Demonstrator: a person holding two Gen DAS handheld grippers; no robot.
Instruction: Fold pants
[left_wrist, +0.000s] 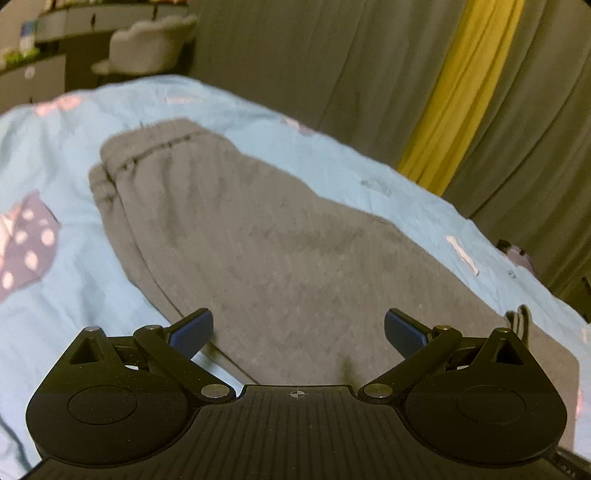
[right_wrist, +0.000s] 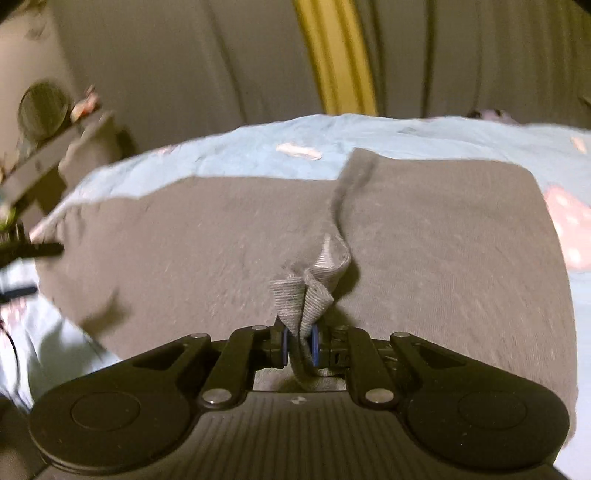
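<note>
Grey-brown pants (left_wrist: 258, 240) lie flat on a light blue bedspread (left_wrist: 92, 295), legs stacked and running away to the far left. My left gripper (left_wrist: 298, 332) hovers open and empty just above the near part of the pants. In the right wrist view the pants (right_wrist: 443, 240) spread wide across the bed. My right gripper (right_wrist: 300, 345) is shut on a ribbed edge of the pants (right_wrist: 306, 291), which rises in a pinched ridge from the fabric.
The bedspread (right_wrist: 258, 155) has pink and purple patches. Grey curtains with a yellow strip (left_wrist: 461, 85) hang behind the bed. A white chair (left_wrist: 147, 48) and shelves stand at the far left. A shelf (right_wrist: 48, 155) sits left of the bed.
</note>
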